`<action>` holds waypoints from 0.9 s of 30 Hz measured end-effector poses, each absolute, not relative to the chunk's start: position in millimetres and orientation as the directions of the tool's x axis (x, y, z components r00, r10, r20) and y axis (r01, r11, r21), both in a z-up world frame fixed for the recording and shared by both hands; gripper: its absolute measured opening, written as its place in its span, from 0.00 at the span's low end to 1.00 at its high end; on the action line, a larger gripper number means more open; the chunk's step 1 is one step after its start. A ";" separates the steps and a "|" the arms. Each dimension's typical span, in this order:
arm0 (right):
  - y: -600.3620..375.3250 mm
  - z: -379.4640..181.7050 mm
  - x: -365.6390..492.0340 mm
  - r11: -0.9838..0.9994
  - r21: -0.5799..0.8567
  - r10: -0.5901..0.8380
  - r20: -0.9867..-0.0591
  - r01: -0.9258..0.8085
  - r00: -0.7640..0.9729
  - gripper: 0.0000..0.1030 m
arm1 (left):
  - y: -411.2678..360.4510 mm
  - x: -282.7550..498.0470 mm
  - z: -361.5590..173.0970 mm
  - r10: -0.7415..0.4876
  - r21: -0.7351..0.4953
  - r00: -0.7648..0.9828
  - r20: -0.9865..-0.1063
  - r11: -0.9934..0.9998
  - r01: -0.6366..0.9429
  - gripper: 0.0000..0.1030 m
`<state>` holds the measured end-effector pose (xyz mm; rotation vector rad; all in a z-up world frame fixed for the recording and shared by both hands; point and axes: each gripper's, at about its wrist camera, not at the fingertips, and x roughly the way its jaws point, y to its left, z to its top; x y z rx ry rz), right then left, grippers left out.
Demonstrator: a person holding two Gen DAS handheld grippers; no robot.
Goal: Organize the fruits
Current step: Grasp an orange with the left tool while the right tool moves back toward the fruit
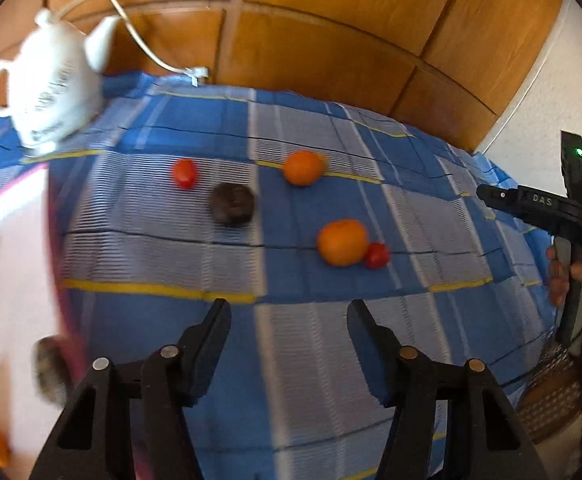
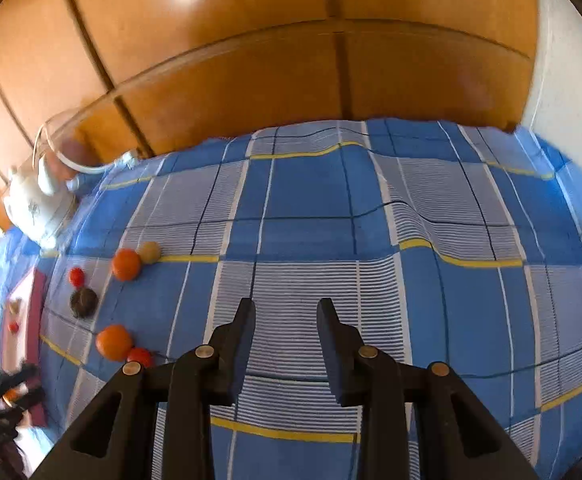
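Lying scattered, round fruits (image 1: 342, 242), axisless.

You see a blue-and-white plaid cloth (image 1: 303, 120) with yellow lines, orange mandarins (image 1: 343, 242), red tomatoes (image 1: 184, 173), a white teapot (image 1: 51, 92).

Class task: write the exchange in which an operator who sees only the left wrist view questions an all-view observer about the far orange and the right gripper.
Operator: Is anything tucked behind the far orange?
Observer: Yes. The right wrist view shows a beige round fruit right beside it, on its far side.
Operator: Does the right gripper hold anything?
Observer: No. Its jaws stand a little apart, with only the checked cloth showing between them.
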<state>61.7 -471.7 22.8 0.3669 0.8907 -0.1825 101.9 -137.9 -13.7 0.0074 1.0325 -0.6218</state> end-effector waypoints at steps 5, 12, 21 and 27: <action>-477.1 24.6 60.1 0.898 0.315 0.053 -0.770 0.307 0.636 0.31 | -173.7 122.2 -17.6 -0.498 -0.309 0.346 -0.795 0.824 0.475 0.60; -467.4 26.7 63.0 0.899 0.339 0.094 -0.767 0.277 0.635 0.31 | -208.4 147.0 -30.3 -0.483 -0.311 0.337 -0.809 0.836 0.452 0.61; -457.5 25.6 65.3 0.913 0.322 0.100 -0.772 0.251 0.628 0.32 | -227.6 157.2 -56.6 -0.439 -0.256 0.326 -0.837 0.841 0.476 0.40; -450.9 26.3 65.8 0.935 0.268 0.066 -0.777 0.233 0.626 0.32 | -211.2 137.0 -54.5 -0.428 -0.209 0.391 -0.815 0.846 0.490 0.39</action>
